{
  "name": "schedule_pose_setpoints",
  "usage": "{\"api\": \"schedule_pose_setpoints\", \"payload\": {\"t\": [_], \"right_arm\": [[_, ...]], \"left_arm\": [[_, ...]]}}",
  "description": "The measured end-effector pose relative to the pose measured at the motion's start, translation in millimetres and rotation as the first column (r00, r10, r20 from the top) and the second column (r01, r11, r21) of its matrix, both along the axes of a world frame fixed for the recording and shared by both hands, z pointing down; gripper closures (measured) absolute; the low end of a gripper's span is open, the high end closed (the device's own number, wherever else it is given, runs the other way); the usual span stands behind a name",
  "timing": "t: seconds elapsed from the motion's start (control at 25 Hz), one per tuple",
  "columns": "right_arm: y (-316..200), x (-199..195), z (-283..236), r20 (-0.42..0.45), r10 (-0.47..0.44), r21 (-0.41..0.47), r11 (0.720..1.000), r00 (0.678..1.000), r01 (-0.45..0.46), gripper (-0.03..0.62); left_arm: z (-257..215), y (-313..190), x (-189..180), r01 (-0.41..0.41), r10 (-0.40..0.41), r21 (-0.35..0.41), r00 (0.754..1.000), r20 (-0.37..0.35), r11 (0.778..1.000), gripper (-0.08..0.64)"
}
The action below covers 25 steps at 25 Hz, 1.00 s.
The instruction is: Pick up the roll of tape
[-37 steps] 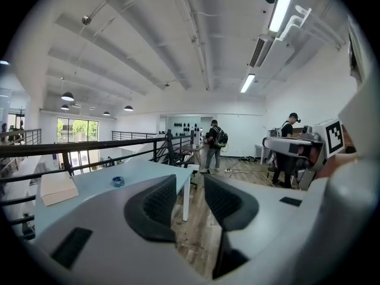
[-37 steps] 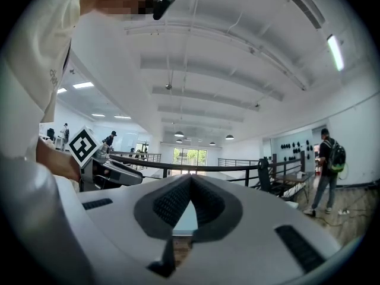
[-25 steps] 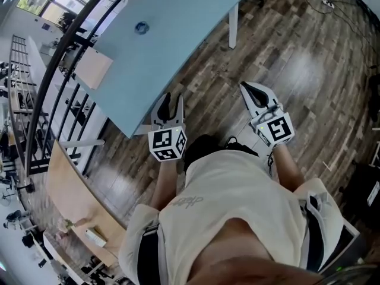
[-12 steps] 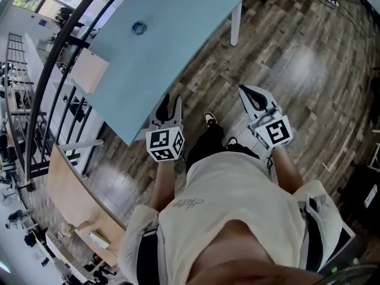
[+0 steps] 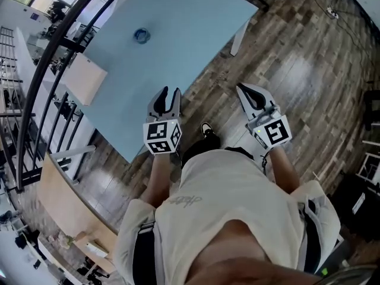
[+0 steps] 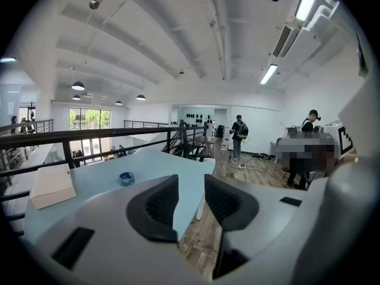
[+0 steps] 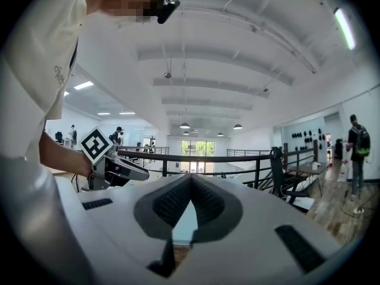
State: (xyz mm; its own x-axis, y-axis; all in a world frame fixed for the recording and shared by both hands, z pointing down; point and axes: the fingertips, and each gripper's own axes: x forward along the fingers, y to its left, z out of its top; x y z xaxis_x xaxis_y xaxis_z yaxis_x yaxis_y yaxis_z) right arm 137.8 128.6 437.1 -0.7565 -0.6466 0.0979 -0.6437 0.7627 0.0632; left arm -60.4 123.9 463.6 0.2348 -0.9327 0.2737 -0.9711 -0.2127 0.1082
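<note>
Wide pale-blue bench ahead, left gripper near its front edge with jaws apart and empty, right gripper over the wooden floor with jaws closed together, blue roll of tape lying on the bench, well apart from both.

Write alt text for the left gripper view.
The left hand-held gripper, jaws apart and empty, points across a pale blue table, where a small blue roll of tape lies farther off to the left. A dark railing runs behind the table.
</note>
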Motion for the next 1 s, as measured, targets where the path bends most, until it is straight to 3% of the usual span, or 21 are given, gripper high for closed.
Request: {"api": "schedule_pose_setpoints", "payload": {"t": [0.2, 0.44, 0.68, 1.0], "right_arm": [[-26.9, -27.6, -4.2, -0.013, 0.0, 0.019, 1.0, 1.0, 0.001, 0.584], [-44.8, -41.4, -0.3, -0.035, -0.009, -0.011, 1.0, 0.999, 0.009, 0.584], [-69.4, -58.0, 6.6, -0.043, -0.067, -0.034, 0.997, 0.997, 0.066, 0.584], [-149.0, -79.5, 8.5, -0.001, -0.184, -0.04, 0.982, 0.983, 0.183, 0.584]], "left_arm": [[-3.2, -34.9, -32.9, 0.009, -0.008, 0.026, 1.0, -0.013, 1.0, 0.413], [-1.7, -54.1, -38.6, 0.003, -0.002, 0.017, 0.999, -0.047, 1.0, 0.413], [9.0, -72.3, -46.8, 0.037, -0.038, -0.023, 0.998, -0.04, 0.999, 0.413], [3.3, -119.8, -46.9, 0.122, -0.123, -0.036, 0.992, -0.028, 0.992, 0.413]]}}
